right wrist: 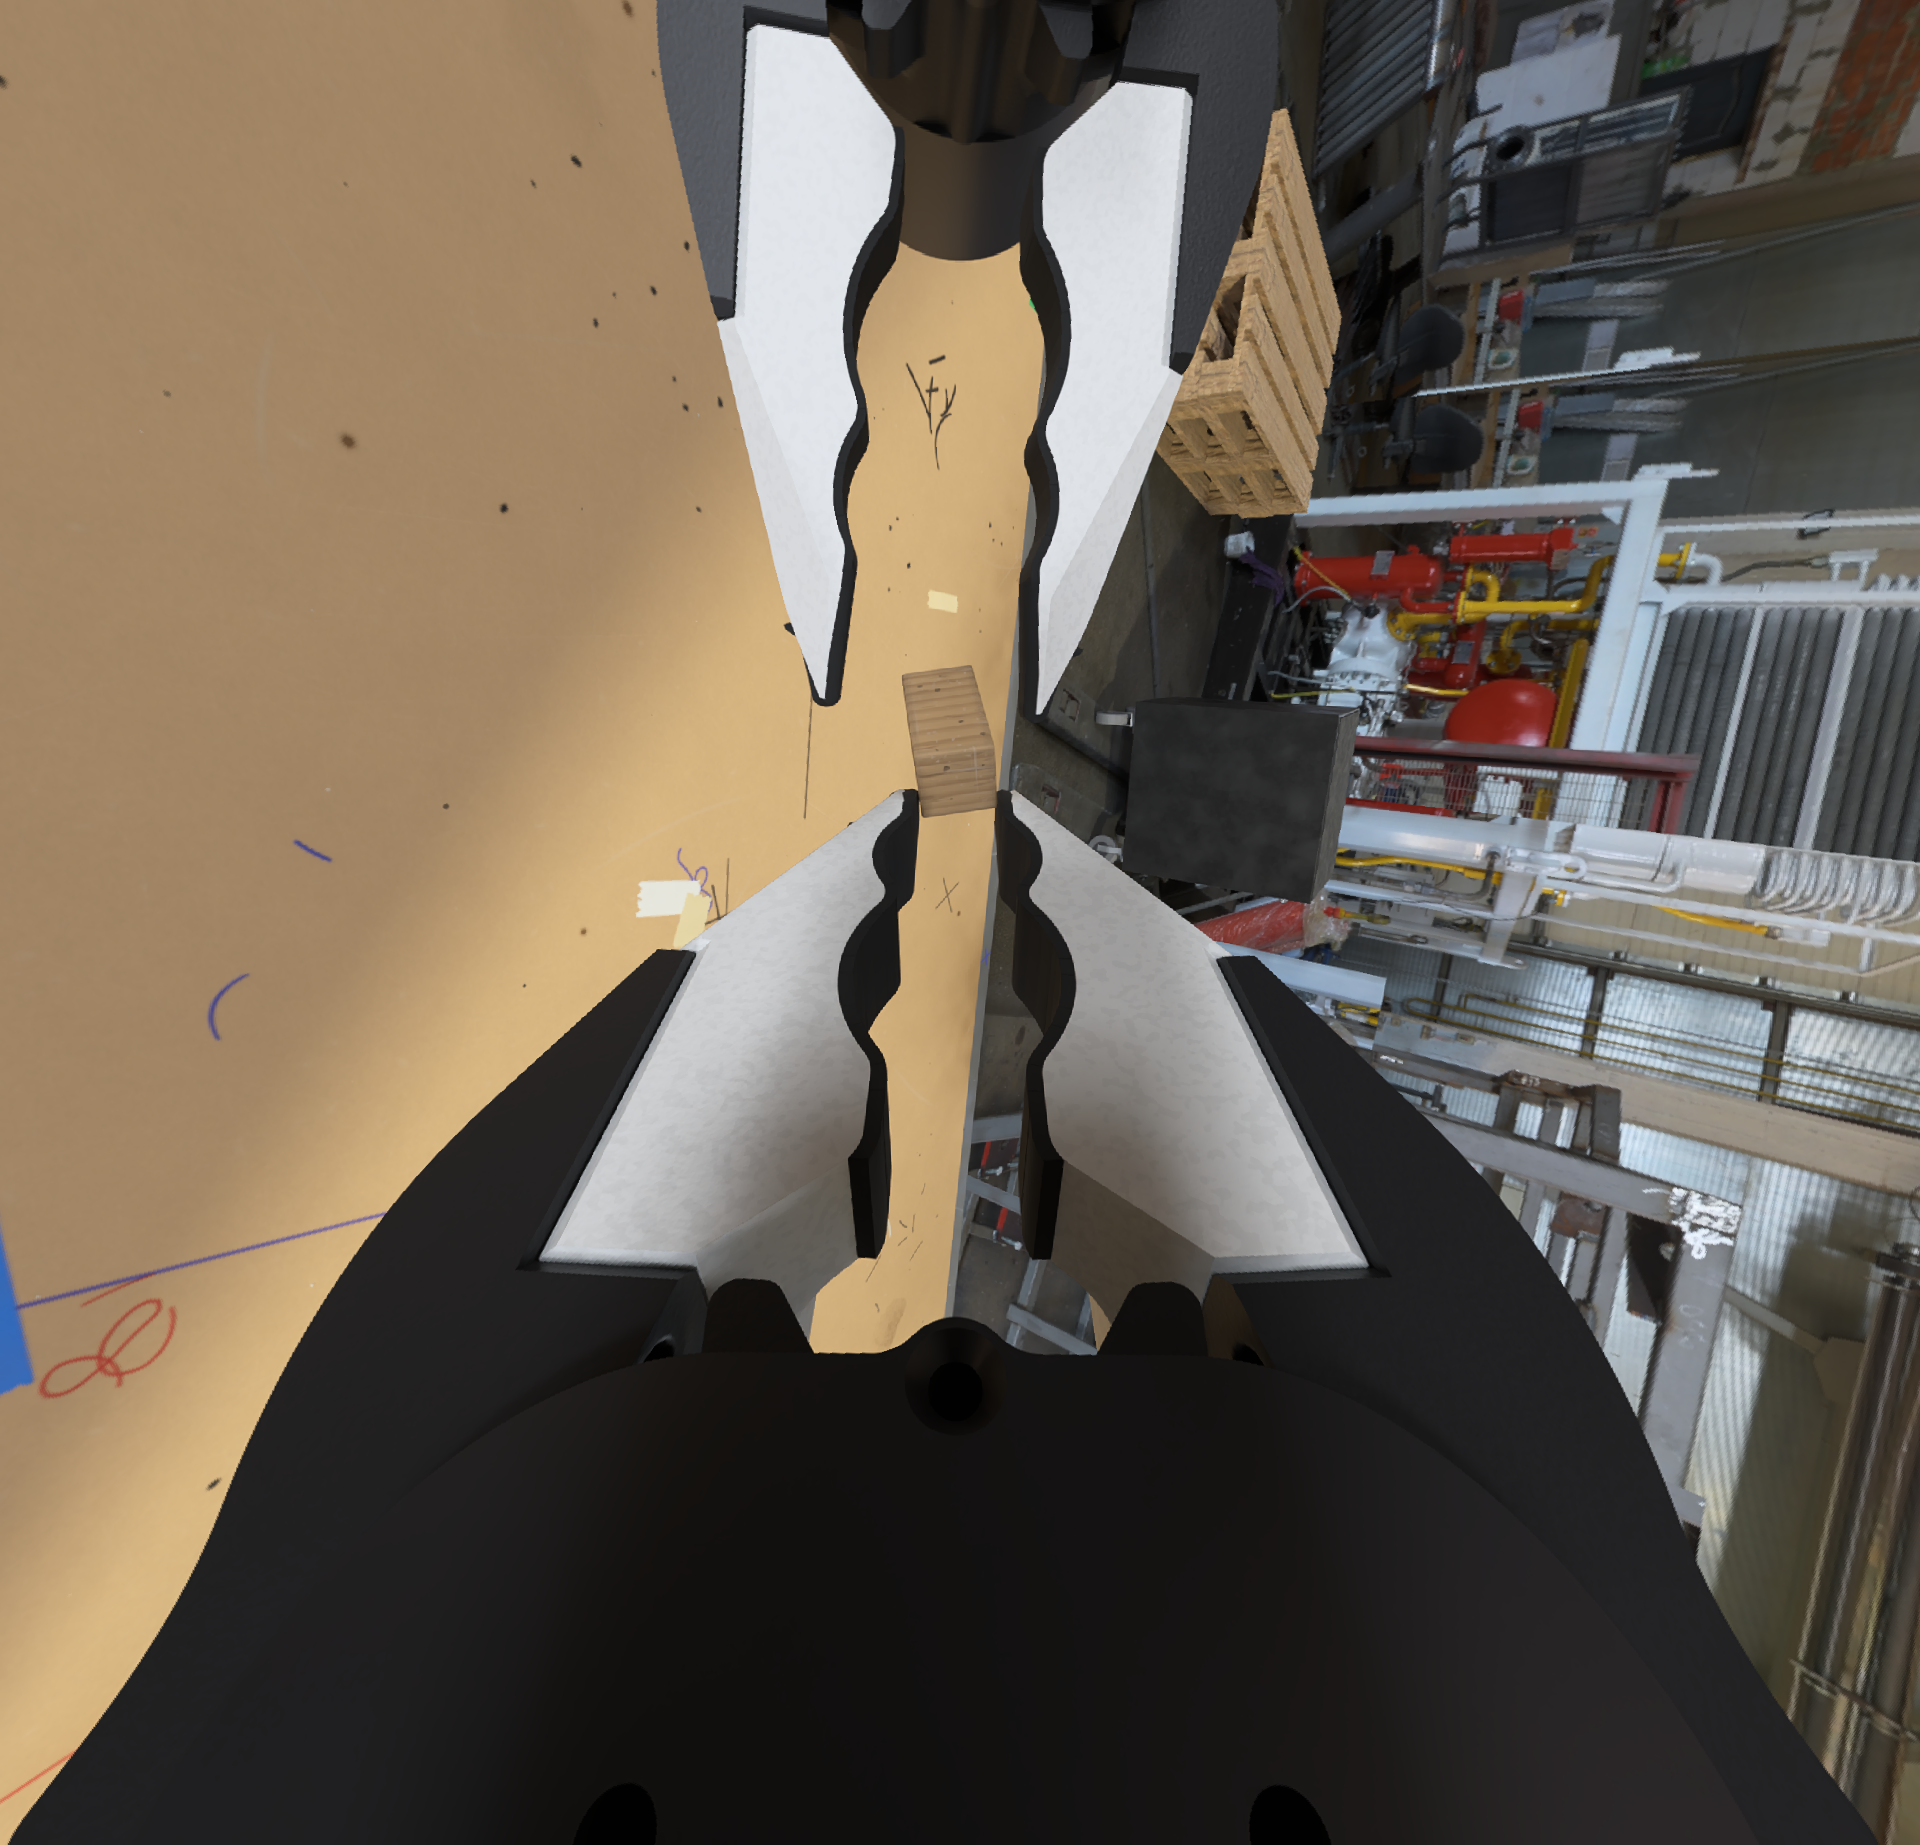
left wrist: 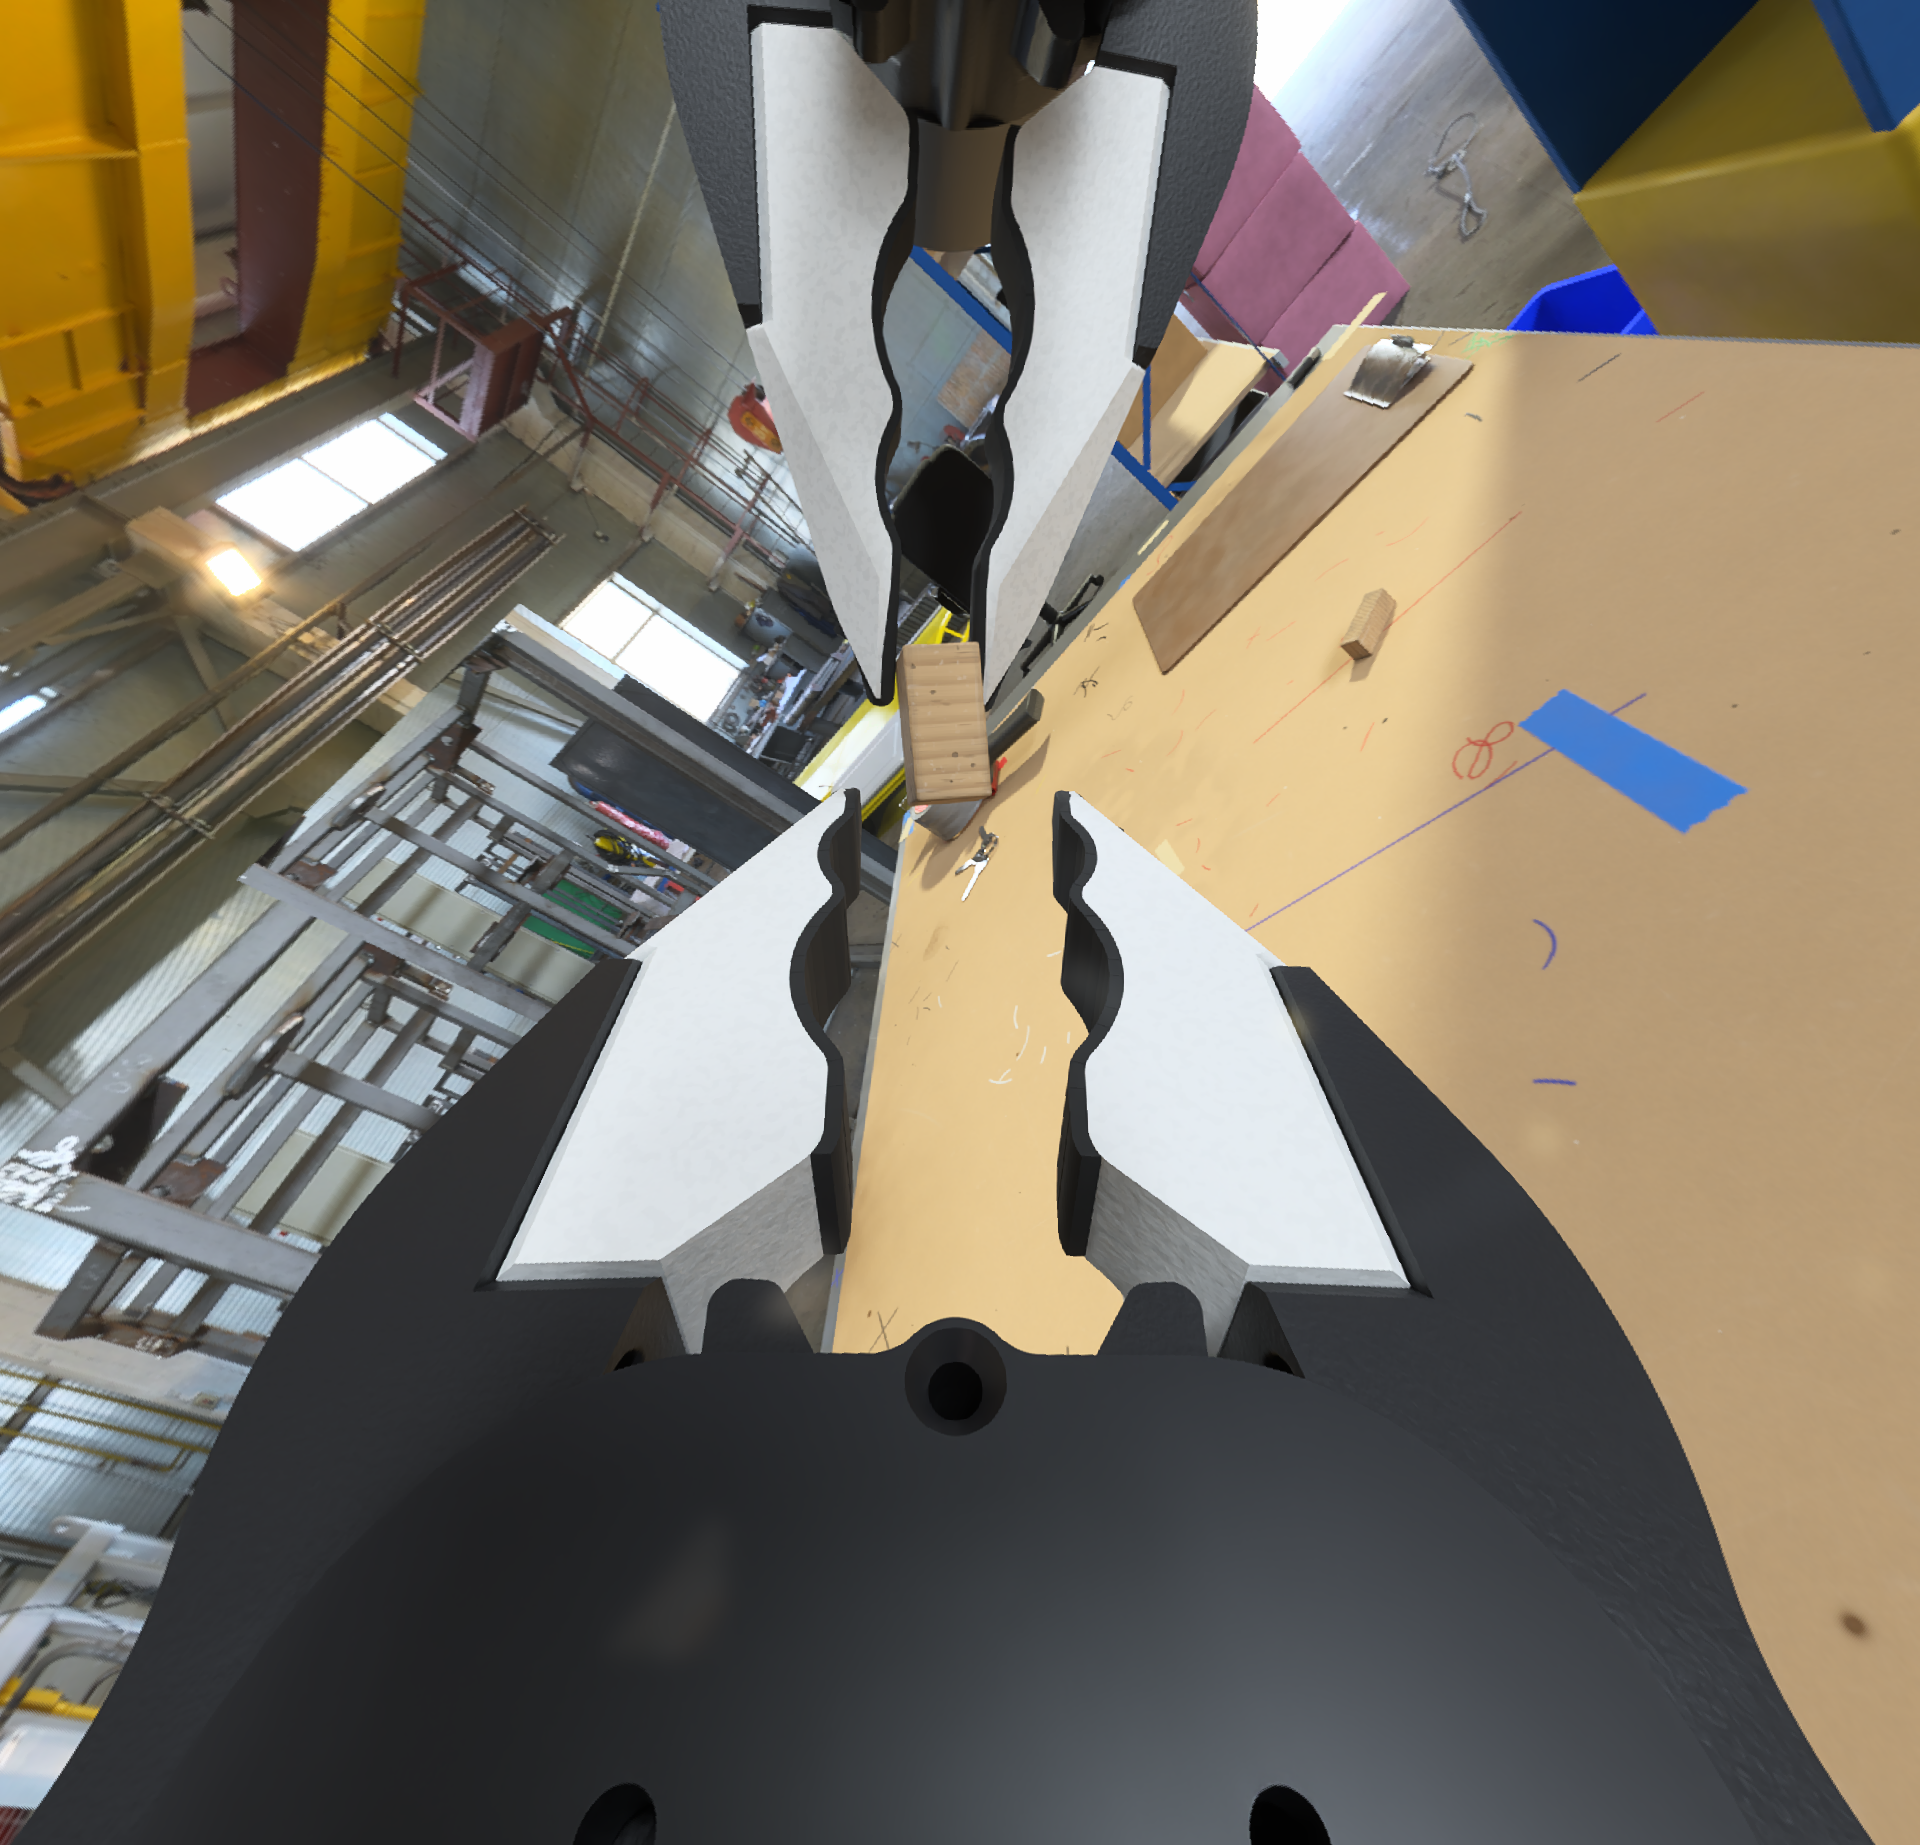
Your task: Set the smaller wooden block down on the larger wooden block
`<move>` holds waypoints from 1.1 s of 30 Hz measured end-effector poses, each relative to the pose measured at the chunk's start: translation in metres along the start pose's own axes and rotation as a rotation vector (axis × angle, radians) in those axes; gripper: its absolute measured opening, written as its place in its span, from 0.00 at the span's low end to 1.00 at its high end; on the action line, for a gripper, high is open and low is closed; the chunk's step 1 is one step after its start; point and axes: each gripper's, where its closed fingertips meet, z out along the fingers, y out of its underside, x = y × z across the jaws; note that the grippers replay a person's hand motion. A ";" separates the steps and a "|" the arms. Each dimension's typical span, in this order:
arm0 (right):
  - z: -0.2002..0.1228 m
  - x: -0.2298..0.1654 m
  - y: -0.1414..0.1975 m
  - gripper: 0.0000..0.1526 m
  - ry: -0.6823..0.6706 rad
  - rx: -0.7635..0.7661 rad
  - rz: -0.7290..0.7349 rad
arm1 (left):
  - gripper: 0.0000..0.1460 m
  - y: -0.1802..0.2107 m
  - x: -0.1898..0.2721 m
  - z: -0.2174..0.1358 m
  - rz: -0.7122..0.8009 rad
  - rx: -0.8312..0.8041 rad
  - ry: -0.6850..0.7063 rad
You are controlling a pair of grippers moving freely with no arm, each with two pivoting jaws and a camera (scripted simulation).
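My right gripper [right wrist: 958, 806] is shut on one end of a light wooden block [right wrist: 948, 741], held in the air over the table's edge. In the left wrist view that block [left wrist: 943, 725] sticks out of the right gripper [left wrist: 935, 699] towards me. My left gripper [left wrist: 956, 803] is open and faces the right one tip to tip. The block's free end just reaches the gap between its fingertips [right wrist: 826, 689], and I see no contact. A second wooden block [left wrist: 1366, 623] lies on the table farther off. I cannot tell which block is larger.
The tan table [left wrist: 1558, 1276] carries a brown clipboard [left wrist: 1299, 486] and a strip of blue tape [left wrist: 1631, 761] near the second block. The table's edge runs right under both grippers. A black box [right wrist: 1236, 798] and a wooden pallet [right wrist: 1257, 341] stand beyond it.
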 end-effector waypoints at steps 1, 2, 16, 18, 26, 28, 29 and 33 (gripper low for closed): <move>-0.001 0.001 -0.001 0.09 0.000 -0.001 0.004 | 0.25 0.000 -0.001 0.000 0.002 0.002 -0.008; -0.001 0.001 -0.002 0.09 0.004 0.001 0.007 | 0.25 -0.002 -0.003 -0.001 0.006 0.012 -0.026; -0.004 0.006 -0.008 0.09 0.032 -0.006 -0.013 | 0.23 -0.006 -0.010 -0.007 0.049 0.053 -0.081; -0.006 0.006 -0.010 0.09 0.031 -0.003 -0.019 | 0.23 -0.008 -0.010 -0.007 0.054 0.059 -0.084; -0.013 0.007 -0.018 0.09 0.028 0.033 -0.030 | 0.22 -0.018 -0.009 -0.011 0.089 0.089 -0.115; -0.013 0.008 -0.018 0.09 0.022 0.031 -0.031 | 0.22 -0.019 -0.010 -0.011 0.088 0.092 -0.115; -0.014 0.008 -0.019 0.09 0.024 0.031 -0.032 | 0.22 -0.020 -0.010 -0.012 0.089 0.095 -0.119; -0.015 0.010 -0.021 0.09 0.034 0.024 -0.041 | 0.22 -0.022 -0.011 -0.013 0.093 0.101 -0.131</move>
